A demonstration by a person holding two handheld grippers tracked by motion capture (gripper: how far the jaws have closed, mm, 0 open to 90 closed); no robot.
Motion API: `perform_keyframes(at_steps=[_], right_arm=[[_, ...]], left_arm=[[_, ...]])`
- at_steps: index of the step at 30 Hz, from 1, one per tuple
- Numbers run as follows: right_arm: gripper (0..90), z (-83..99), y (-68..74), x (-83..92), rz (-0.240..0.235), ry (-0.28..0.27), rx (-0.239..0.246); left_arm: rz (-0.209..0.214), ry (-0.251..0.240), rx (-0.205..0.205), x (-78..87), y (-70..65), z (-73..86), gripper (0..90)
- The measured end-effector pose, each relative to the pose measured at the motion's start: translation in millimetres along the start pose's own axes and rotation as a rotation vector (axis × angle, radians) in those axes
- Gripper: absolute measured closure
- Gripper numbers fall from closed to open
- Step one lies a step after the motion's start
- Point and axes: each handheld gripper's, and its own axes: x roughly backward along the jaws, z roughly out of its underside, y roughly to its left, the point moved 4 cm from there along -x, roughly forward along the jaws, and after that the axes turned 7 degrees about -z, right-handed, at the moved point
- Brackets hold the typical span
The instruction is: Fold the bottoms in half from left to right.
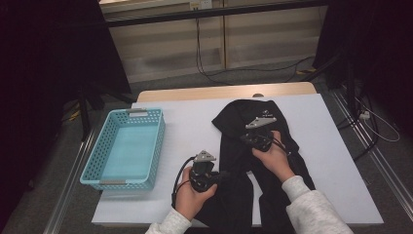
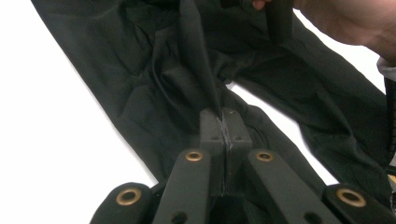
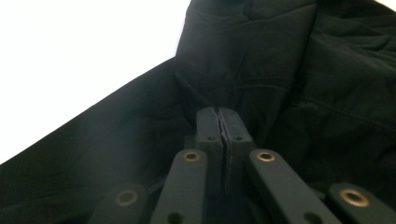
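Here, view by view.
High view, garment: black trousers (image 1: 253, 161) lie spread on the white table cover (image 1: 195, 131), waist away from the person, legs toward them.
High view, hands: the left gripper (image 1: 214, 176) sits at the edge of the near leg; the right gripper (image 1: 248, 139) rests higher up, on the seat.
High view, container: the light blue basket (image 1: 100, 168) stands left of the trousers, apart from them, with nothing in it.
Left gripper view: jaws pressed together, pinching a raised ridge of the trousers (image 2: 196, 65).
Right gripper view: jaws together, with a fold of cloth (image 3: 280, 70) seemingly nipped between the tips.
Step in hand, as I judge it: folding; lift both pinches evenly, keep the cloth taut, lay edges flush.
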Motion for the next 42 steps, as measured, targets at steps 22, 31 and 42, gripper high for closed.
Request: perform_keyframes(at_steps=[22,31,42], right_arm=[[85.0,-27.2,14.7,-53.2,0.079,0.024,0.105],[86.4,-53.4,-1.6,-9.6,0.033,-0.126,-0.024],[86.5,-62.8,-76.9,62.2,0.189,-0.209,-0.167]], left_arm=[[-0.002,-0.018,0.003,3.5,2.0,0.2,89.4],[0.028,-0.055,0.003,9.7,-5.8,-13.4,89.4],[0.173,-0.141,-0.048,-7.0,-67.6,-83.4,84.6]])
